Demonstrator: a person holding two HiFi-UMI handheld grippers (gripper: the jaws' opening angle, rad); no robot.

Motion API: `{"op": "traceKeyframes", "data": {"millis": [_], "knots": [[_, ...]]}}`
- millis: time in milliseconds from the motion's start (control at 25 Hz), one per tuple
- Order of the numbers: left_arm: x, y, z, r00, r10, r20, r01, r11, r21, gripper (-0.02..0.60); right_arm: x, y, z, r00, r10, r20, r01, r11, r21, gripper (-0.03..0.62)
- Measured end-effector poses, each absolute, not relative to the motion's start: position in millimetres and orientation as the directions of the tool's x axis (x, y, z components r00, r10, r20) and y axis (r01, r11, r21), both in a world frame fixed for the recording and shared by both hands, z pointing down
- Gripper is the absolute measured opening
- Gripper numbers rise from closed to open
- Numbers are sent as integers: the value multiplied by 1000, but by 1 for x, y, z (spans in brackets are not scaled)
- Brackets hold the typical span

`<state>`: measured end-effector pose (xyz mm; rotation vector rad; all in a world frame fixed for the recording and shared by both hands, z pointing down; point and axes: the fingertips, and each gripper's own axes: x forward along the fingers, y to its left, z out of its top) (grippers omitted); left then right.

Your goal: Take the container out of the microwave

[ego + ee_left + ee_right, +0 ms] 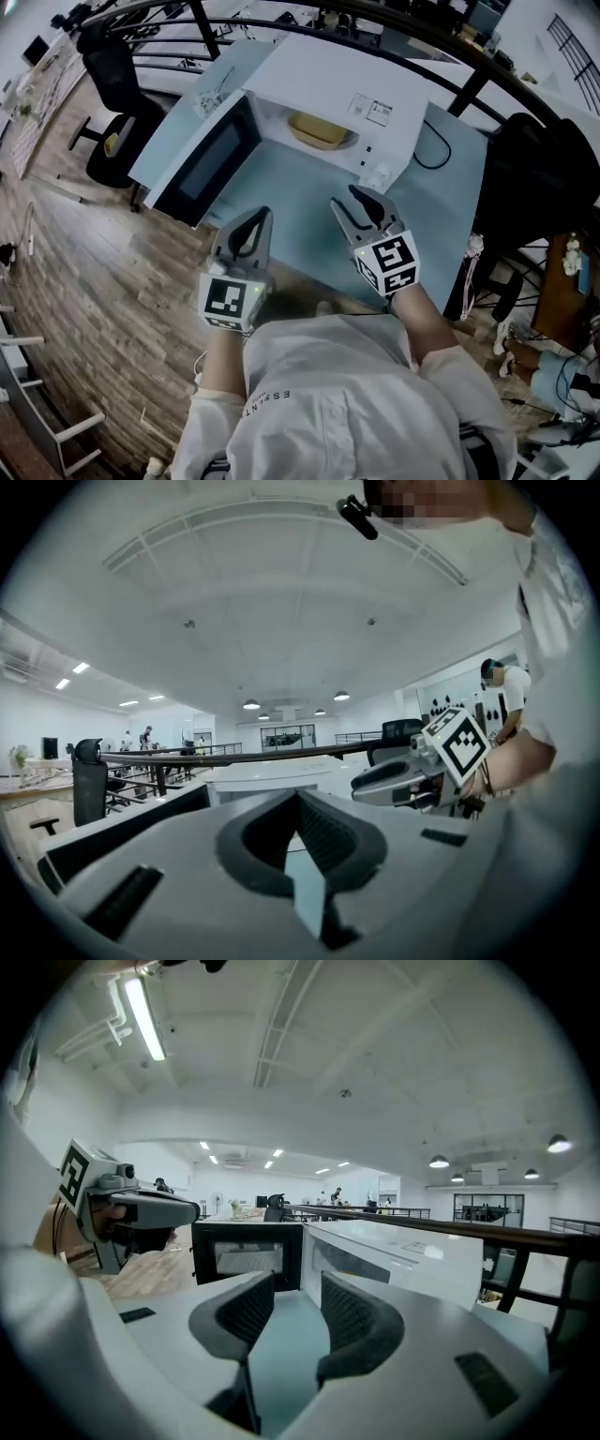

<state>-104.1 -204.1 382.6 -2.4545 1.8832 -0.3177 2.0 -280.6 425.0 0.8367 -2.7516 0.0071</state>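
Yellow container (322, 131) in open microwave (328, 75), far beyond both grippers, untouched; upright, long axis left-right; left gripper (263, 216) fingers pressed together, empty; right gripper (348, 198) fingers spread, empty

- Shirt (347, 394): white, with one line of dark lettering low on the front. The sleeves leave the forearms bare.
- Left hand-held gripper (258, 220) and right hand-held gripper (345, 197): pale grey moulded shells with dark ribbed pads (344, 1312).
- Left marker cube (230, 300) and right marker cube (389, 262): white faces with black square patterns.
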Motion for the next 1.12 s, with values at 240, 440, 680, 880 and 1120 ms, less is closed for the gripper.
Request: {"op": "traceKeyframes", "data": {"millis": [240, 440, 680, 880, 1120], "knots": [[-137, -256, 378, 353, -923, 154, -914, -375, -155, -6, -34, -323, 437, -724, -591, 356, -598, 795, 103, 149], [-161, -285, 383, 424, -889, 173, -882, -449, -142, -6, -65, -355, 456, -657, -592, 467, -601, 785, 150, 149], [-186, -312, 393, 510, -845, 162, -839, -530, -121, -6, -96, -398, 494, -543, -577, 610, -552, 793, 258, 149], [-201, -325, 393, 555, -815, 169, -821, -569, -46, -6, -113, -434, 525, -435, -582, 687, -458, 800, 388, 149], [-210, -338, 396, 595, -786, 168, -793, -608, -40, -6, -122, -468, 558, -345, -557, 756, -408, 814, 413, 149]]}}
